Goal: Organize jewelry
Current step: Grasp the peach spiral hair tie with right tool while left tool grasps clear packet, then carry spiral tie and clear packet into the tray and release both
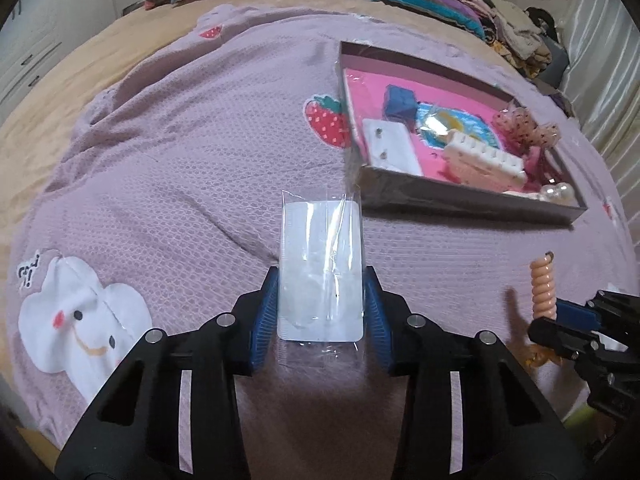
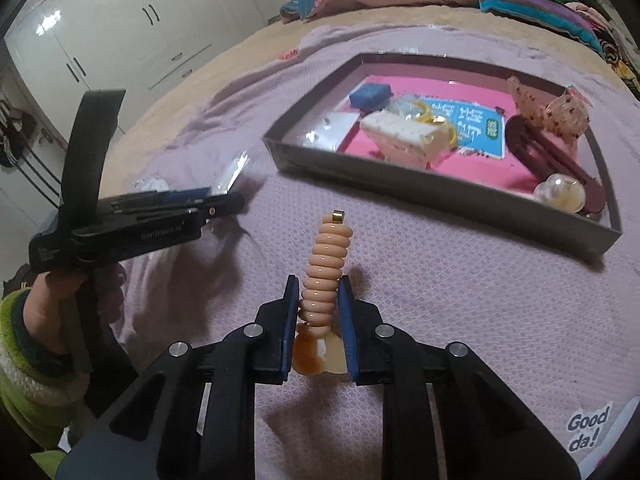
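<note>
My left gripper (image 1: 320, 284) is shut on a clear plastic packet with a white card (image 1: 322, 272) and holds it above the purple blanket. It also shows in the right wrist view (image 2: 224, 196), with the packet (image 2: 232, 174) sticking out. My right gripper (image 2: 319, 292) is shut on a peach spiral hair tie (image 2: 326, 264) with an amber charm below; it shows in the left wrist view (image 1: 542, 290) too. The grey tray with a pink floor (image 1: 472, 200) (image 2: 400, 184) lies ahead, holding a blue box (image 1: 400, 102), an earring card (image 1: 394, 142), a cream claw clip (image 1: 484, 158), bows and pearls.
A purple blanket (image 1: 180, 160) with strawberry and bunny patches covers the bed. Folded quilts and clothes (image 1: 460, 4) are piled along the far edge. White wardrobes (image 2: 120, 32) stand at the left. A curtain (image 1: 604, 80) hangs at the right.
</note>
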